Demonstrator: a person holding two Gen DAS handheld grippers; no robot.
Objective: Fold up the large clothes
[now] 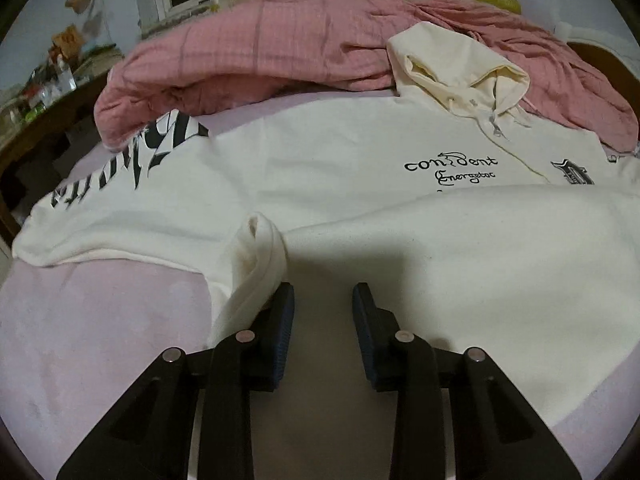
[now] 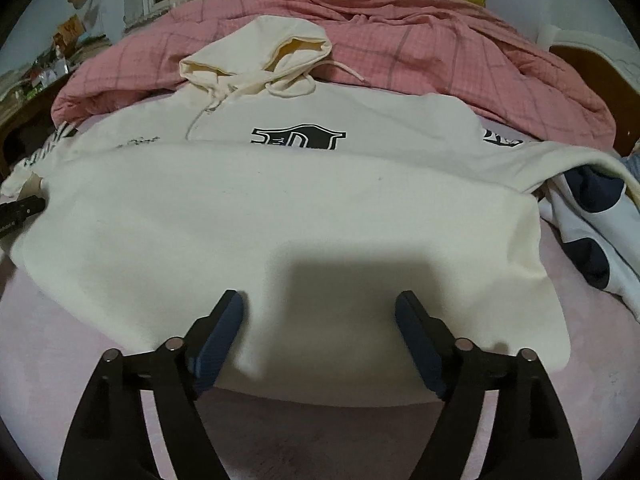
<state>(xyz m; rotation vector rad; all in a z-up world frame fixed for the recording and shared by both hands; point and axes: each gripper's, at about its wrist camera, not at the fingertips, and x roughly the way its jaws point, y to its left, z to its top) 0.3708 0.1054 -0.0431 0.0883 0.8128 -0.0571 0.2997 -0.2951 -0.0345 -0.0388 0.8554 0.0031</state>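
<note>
A cream hoodie [image 1: 320,168] with black lettering lies spread on the lilac bed sheet [image 1: 100,320]. Its hood [image 1: 452,72] rests on the pink quilt, and its lower part is folded up over the chest print. My left gripper [image 1: 323,298] hovers over the folded fabric with a narrow gap between its pads and nothing pressed between them. A bunched fold [image 1: 256,248] lies against the outside of its left finger. In the right wrist view my right gripper [image 2: 320,306] stands wide open over the hoodie's [image 2: 280,208] near folded edge. The left gripper's tip [image 2: 20,210] shows at the left border.
A crumpled pink checked quilt [image 2: 440,60] is heaped along the back of the bed. A white and navy garment [image 2: 592,232] lies at the right. A dark desk with clutter [image 1: 44,92] stands at the left. The bed's wooden frame [image 2: 580,64] curves at the far right.
</note>
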